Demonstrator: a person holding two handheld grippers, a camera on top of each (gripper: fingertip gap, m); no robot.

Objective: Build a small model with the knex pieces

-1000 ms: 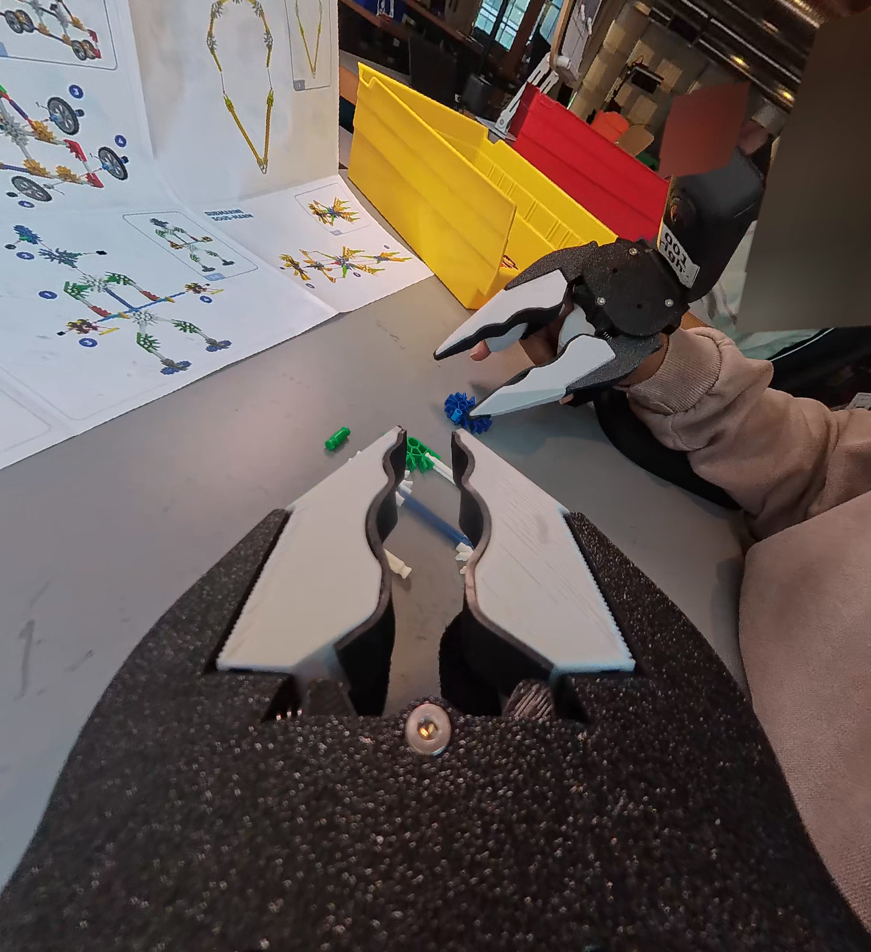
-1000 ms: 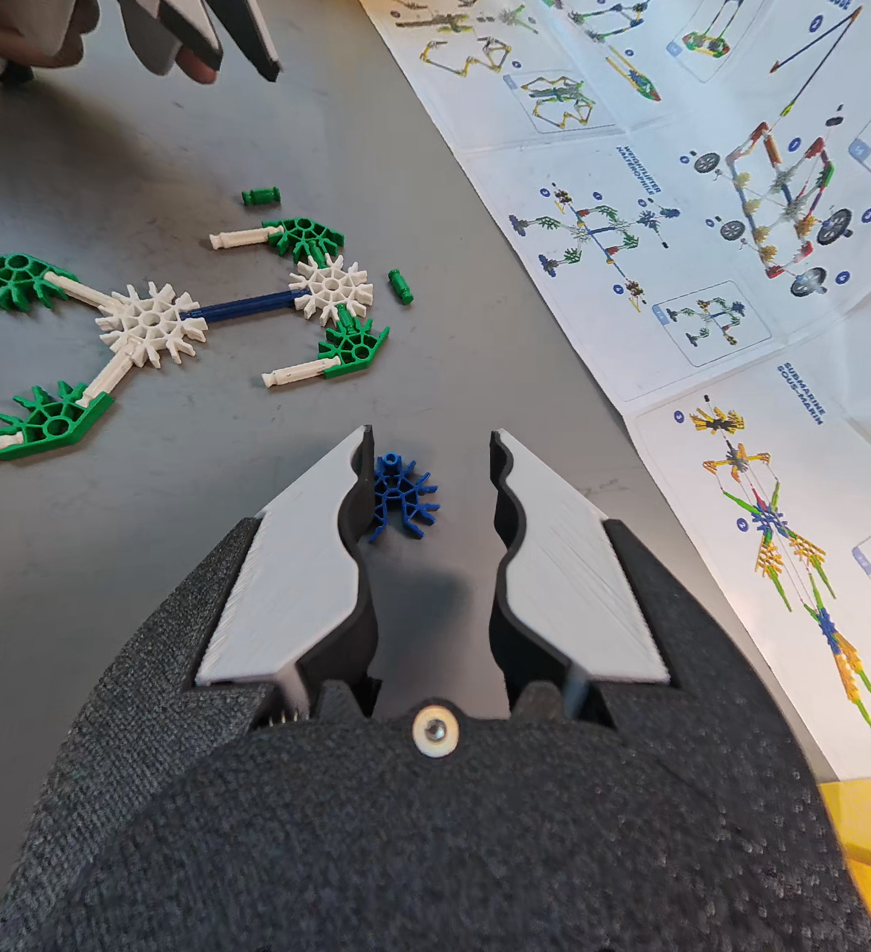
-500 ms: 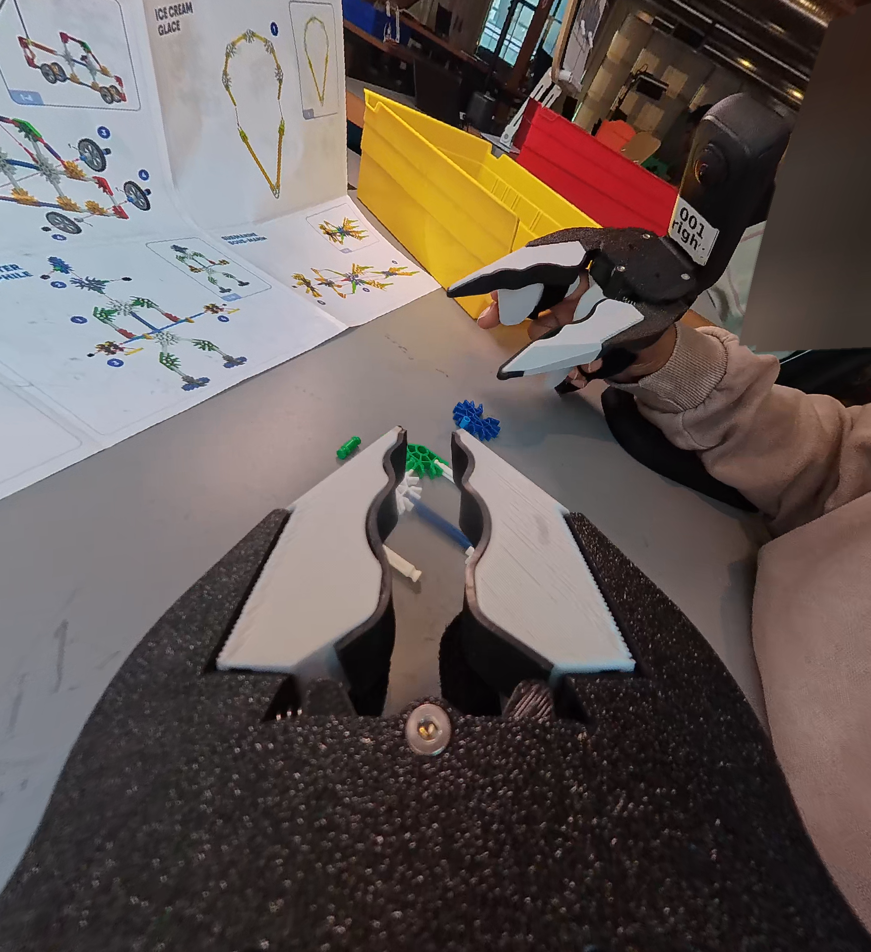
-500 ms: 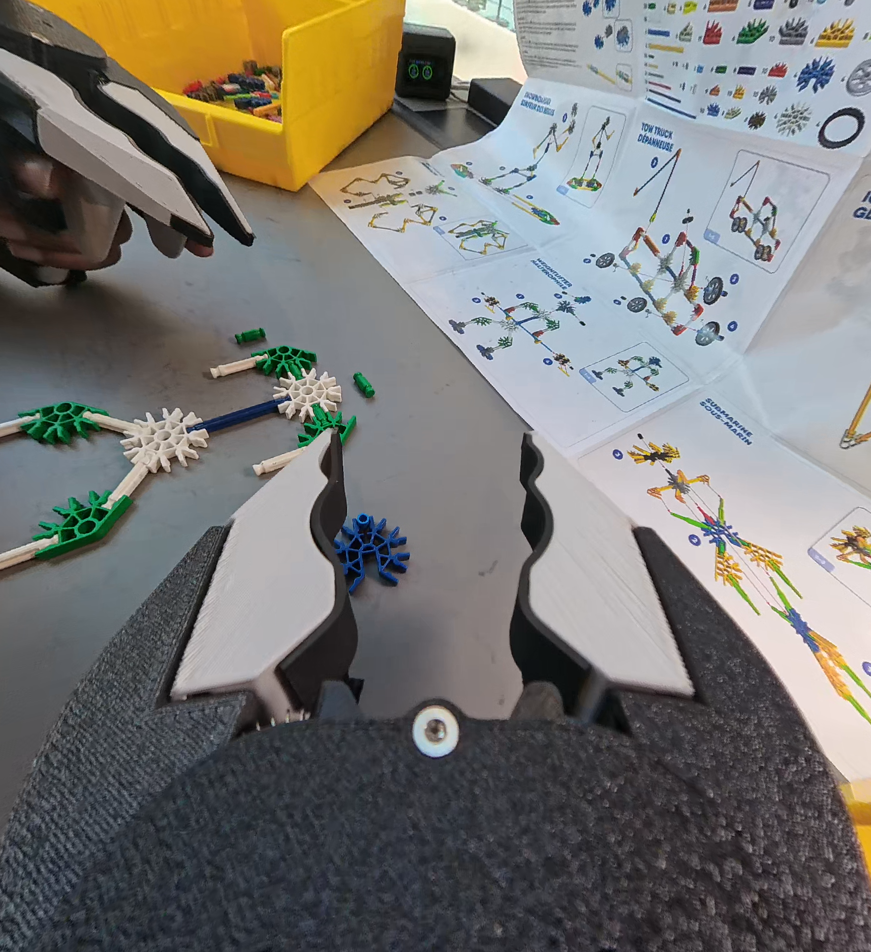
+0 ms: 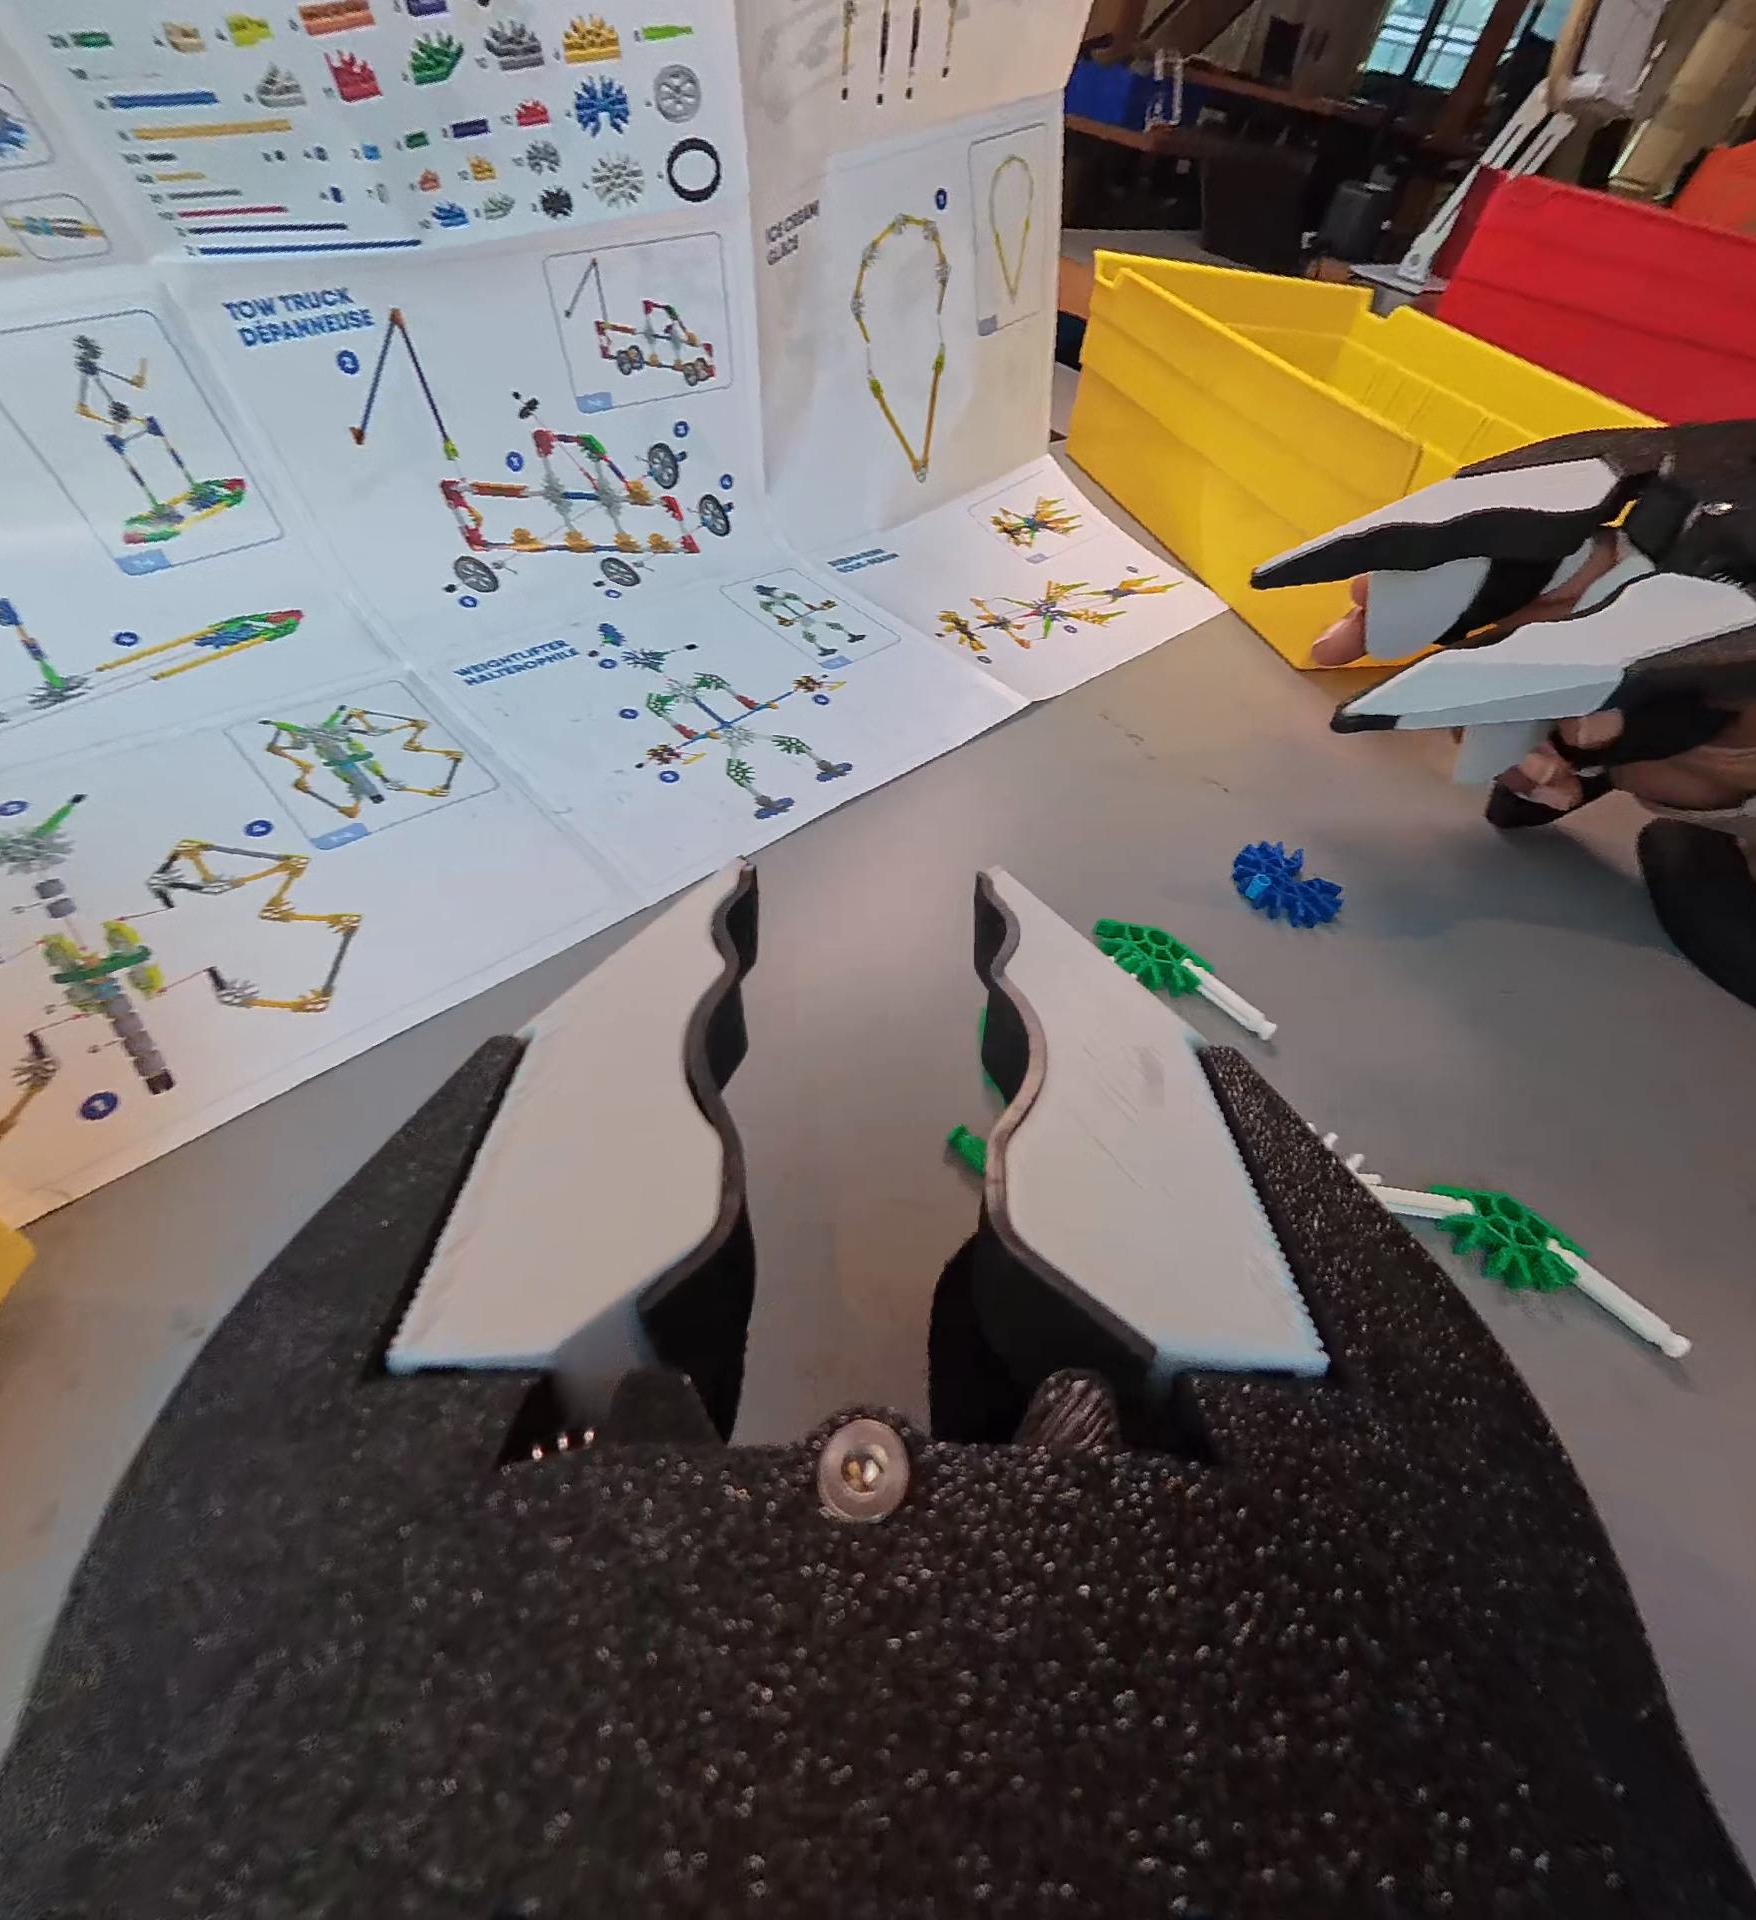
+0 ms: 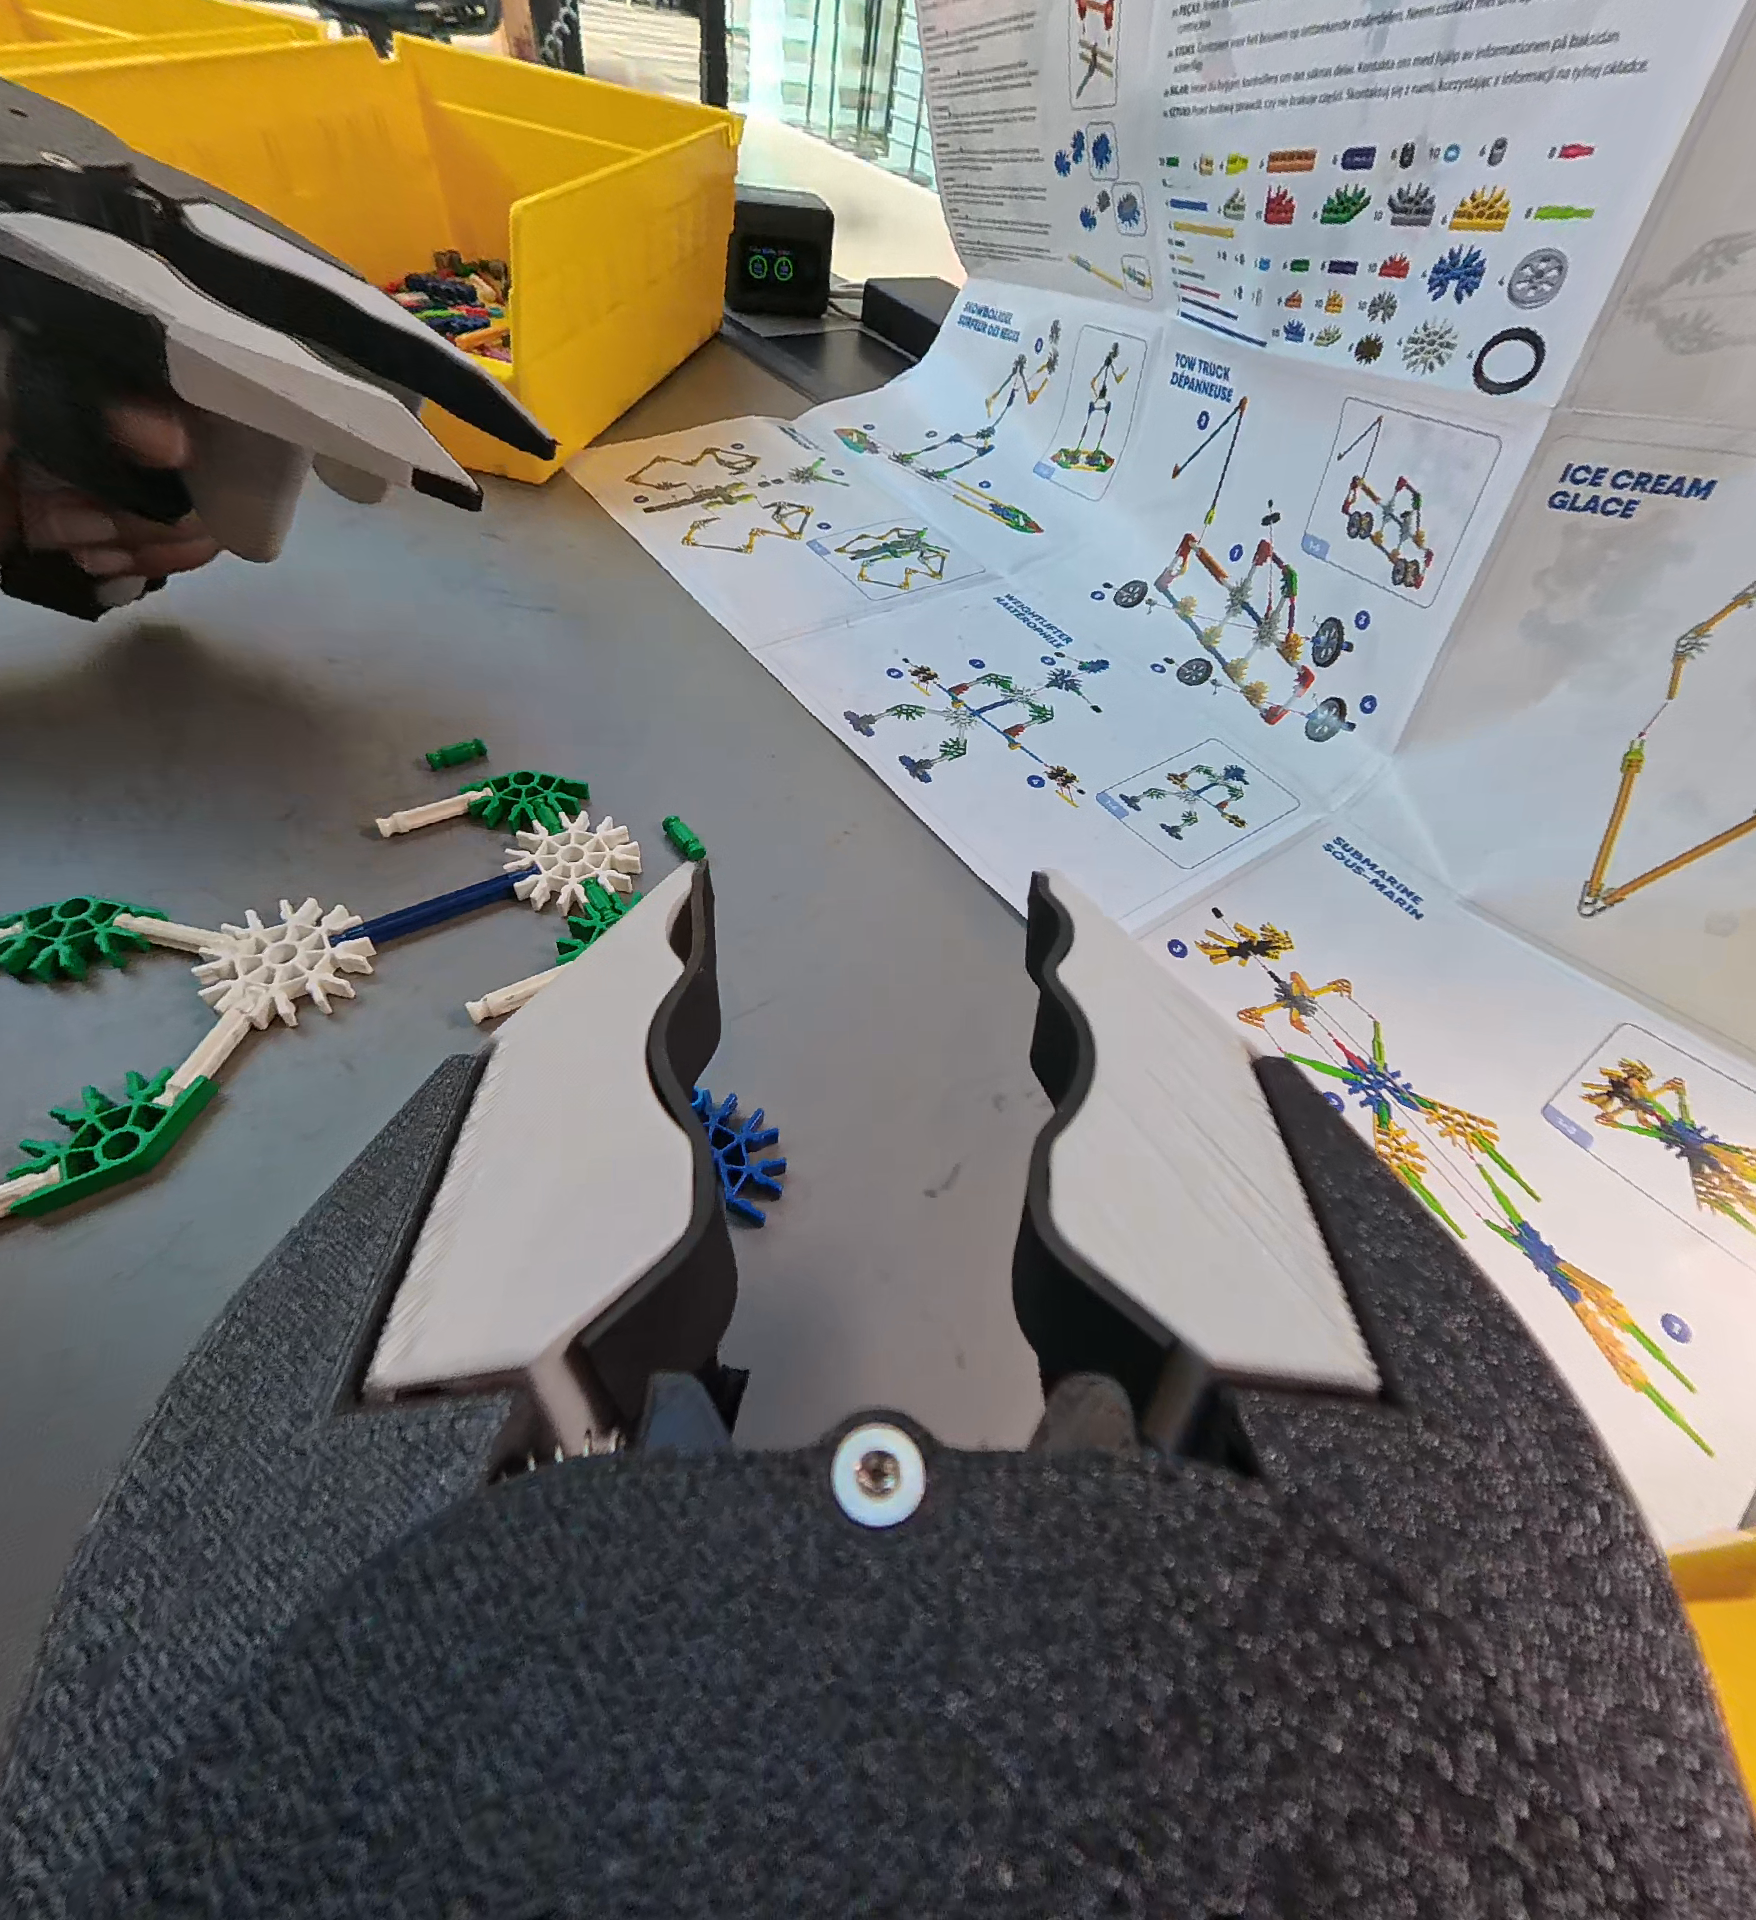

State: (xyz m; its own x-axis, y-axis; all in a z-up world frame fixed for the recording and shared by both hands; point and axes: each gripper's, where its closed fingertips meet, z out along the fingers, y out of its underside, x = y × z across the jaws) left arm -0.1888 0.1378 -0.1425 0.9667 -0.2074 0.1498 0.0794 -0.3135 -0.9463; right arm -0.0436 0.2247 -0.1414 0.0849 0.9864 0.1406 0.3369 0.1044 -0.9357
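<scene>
My left gripper is open and empty, held above the grey table and facing the instruction sheet. My right gripper is open and empty; a blue snowflake connector lies on the table just under its left finger. To its left lies a flat assembly: two white snowflake connectors joined by a blue rod, with green connectors on white rods. The blue connector also shows in the left wrist view, below the right gripper. The left gripper shows at the upper left of the right wrist view.
Two short green rods lie by the assembly. A yellow bin holding several coloured parts stands behind, with a black device beside it. Another yellow bin and a red bin stand at the right. Measured from the fingertips, the blue connector is 7 centimetres or so from the right gripper and 20 centimetres from the left.
My left gripper has opened wider and swung up and left, off the assembly. My right gripper has opened and lifted away from the blue connector, which stays on the table.
</scene>
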